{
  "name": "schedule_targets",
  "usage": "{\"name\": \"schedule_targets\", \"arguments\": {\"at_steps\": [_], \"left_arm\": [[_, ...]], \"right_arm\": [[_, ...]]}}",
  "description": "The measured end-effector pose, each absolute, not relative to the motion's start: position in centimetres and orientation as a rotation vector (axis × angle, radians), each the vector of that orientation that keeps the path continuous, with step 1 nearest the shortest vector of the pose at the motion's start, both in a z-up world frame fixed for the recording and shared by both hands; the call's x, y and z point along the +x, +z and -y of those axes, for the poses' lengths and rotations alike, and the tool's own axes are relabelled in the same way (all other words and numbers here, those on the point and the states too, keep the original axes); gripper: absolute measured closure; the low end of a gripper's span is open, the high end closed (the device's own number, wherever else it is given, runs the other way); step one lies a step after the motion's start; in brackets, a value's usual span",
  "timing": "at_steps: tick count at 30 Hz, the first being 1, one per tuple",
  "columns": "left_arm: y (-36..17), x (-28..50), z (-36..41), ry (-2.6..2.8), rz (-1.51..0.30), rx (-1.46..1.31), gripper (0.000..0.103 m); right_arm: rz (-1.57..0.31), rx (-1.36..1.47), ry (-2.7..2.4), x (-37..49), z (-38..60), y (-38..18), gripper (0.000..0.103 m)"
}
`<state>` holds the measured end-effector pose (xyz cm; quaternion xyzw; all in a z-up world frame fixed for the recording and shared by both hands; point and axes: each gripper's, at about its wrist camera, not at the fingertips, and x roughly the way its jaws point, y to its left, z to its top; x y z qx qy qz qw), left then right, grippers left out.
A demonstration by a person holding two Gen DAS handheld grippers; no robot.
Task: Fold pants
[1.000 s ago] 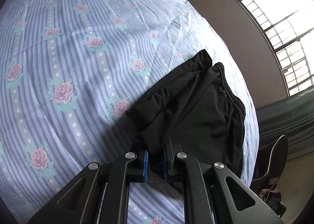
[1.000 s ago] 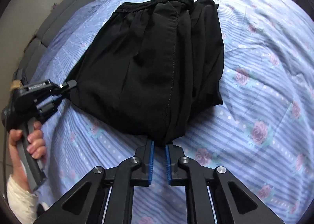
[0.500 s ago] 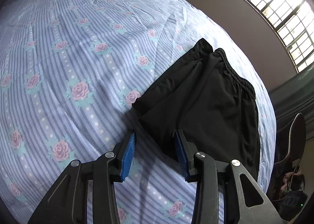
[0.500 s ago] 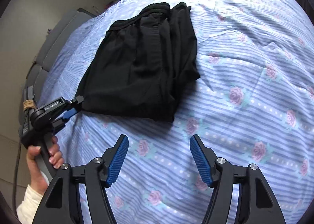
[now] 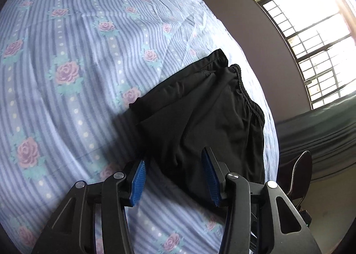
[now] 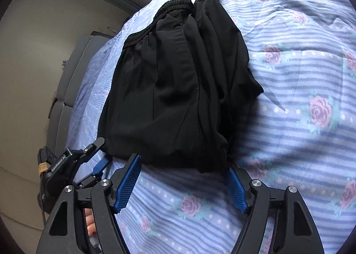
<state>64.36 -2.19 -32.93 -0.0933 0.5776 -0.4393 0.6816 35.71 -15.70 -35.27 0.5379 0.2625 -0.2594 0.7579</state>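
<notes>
Pants of thin black fabric with a gathered elastic waistband (image 6: 178,89) lie folded into a compact stack on the bed, waistband at the far end, folded edge nearest you. Both tools are spread wide and grip nothing. The left gripper (image 5: 174,178) straddles the near left corner of the stack; the right gripper (image 6: 184,181) brackets the near folded edge, whether its blue ribbed pads (image 6: 128,181) touch cloth cannot be told.

Judged from the layout, the next step is another fold or a final tidy. Lower each lower finger flush to the sheet so that it slides under every layer, then close evenly. Take the full thickness: the fabric looks slippery, and a partial pinch would likely peel off the top layer only. Lift both corners together to keep the side seam (image 6: 194,80) straight.

The blue striped bedsheet with pink roses (image 5: 66,89) is soft and creased, so expect it to drag. A barred window (image 5: 311,53) lights the room; a grey sofa (image 6: 69,80) stands beside the bed.
</notes>
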Motion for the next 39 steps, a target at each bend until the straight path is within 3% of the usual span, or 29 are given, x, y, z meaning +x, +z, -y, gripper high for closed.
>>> {"name": "schedule_targets", "arguments": {"at_steps": [6, 9, 13, 16, 19, 29, 39], "left_arm": [[-33.3, 64.6, 5.2, -0.981, -1.275, -0.167, 0.057], [-33.3, 64.5, 6.7, -0.948, -1.256, -0.115, 0.063], [-32.9, 64.2, 8.2, -0.926, -1.274, -0.062, 0.090], [-31.0, 63.2, 8.1, -0.912, -1.239, -0.047, 0.092], [-28.4, 62.0, 7.2, -0.911, -1.214, -0.056, 0.092], [-17.3, 54.2, 0.7, -0.902, -1.099, -0.047, 0.092], [-7.5, 38.0, -7.3, -0.827, -1.013, 0.046, 0.092]], "right_arm": [[-0.569, 1.140, -0.564, 36.2, 17.7, -35.2, 0.029], [-0.590, 1.099, -0.576, 37.1, 18.3, -34.9, 0.031], [-0.662, 1.035, -0.611, 38.0, 18.9, -34.4, 0.053], [-0.726, 0.984, -0.590, 38.3, 19.0, -33.3, 0.079], [-0.739, 0.911, -0.575, 38.1, 18.6, -30.7, 0.086], [-0.667, 0.778, -0.468, 32.3, 16.2, -17.9, 0.088], [-0.694, 0.674, -0.280, 20.2, 10.7, -8.9, 0.088]]}}
